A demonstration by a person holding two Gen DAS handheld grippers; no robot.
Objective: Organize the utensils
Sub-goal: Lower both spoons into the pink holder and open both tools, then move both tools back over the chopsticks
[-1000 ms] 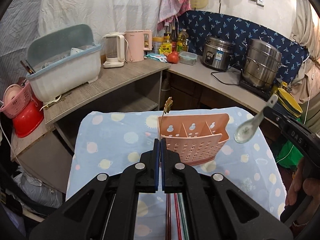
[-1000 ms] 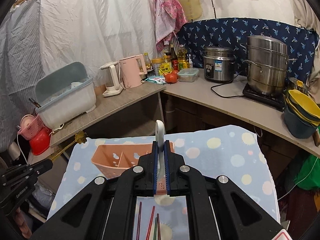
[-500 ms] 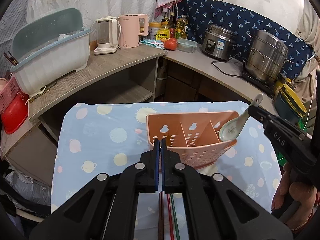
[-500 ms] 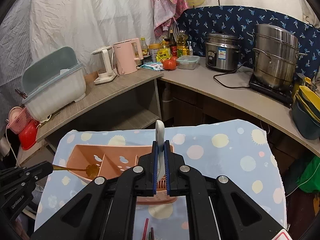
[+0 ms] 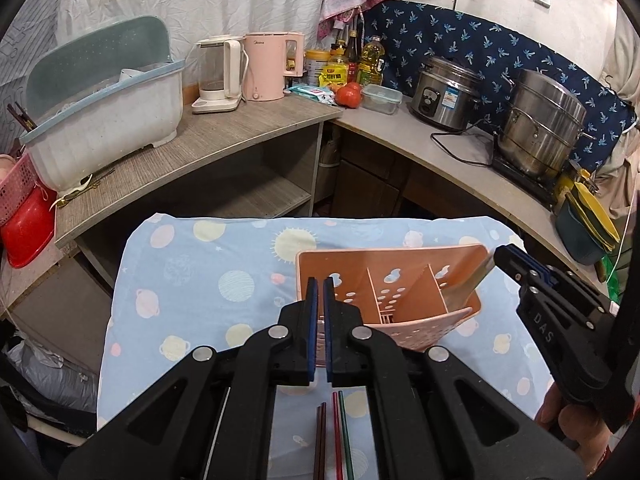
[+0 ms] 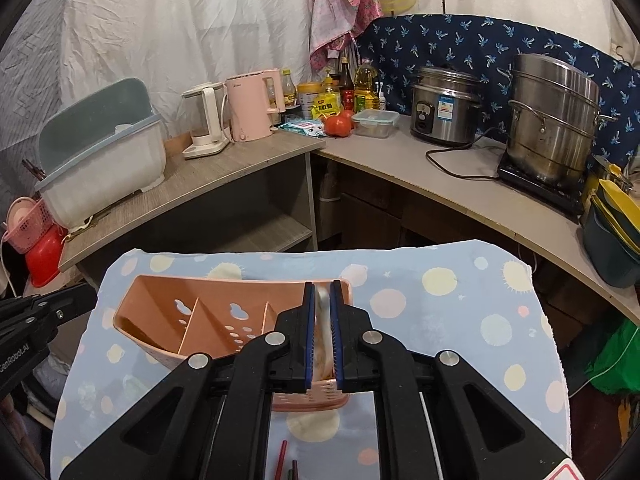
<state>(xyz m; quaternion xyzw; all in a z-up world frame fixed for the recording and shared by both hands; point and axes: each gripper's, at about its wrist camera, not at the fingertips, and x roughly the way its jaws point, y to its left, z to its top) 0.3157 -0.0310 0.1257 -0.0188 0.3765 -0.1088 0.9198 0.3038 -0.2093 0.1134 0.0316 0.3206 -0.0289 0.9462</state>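
Left wrist view: left gripper (image 5: 320, 292) has its jaws all but together with only a sliver between the pads and nothing in it; it sits right over the near-left corner of the pink caddy (image 5: 404, 332), which spreads ahead and to the right of the tips. Chopsticks (image 5: 334, 436) lie on the cloth (image 5: 192, 280) below and behind the tips, long axis running along the pointing line. Right gripper (image 5: 502, 258) comes in from the right at the caddy's far-right compartment, a pale handle blurred beside its tip. Right wrist view: right gripper (image 6: 322, 300) jaws have just been opening; the spoon (image 6: 321, 320) is between the pads, blurred, so I judge it is slipping free, handle roughly along the jaw line, dropping into the compartment directly below. Chopsticks are the next item; the left gripper looks nearer, and would need to back off and dip.
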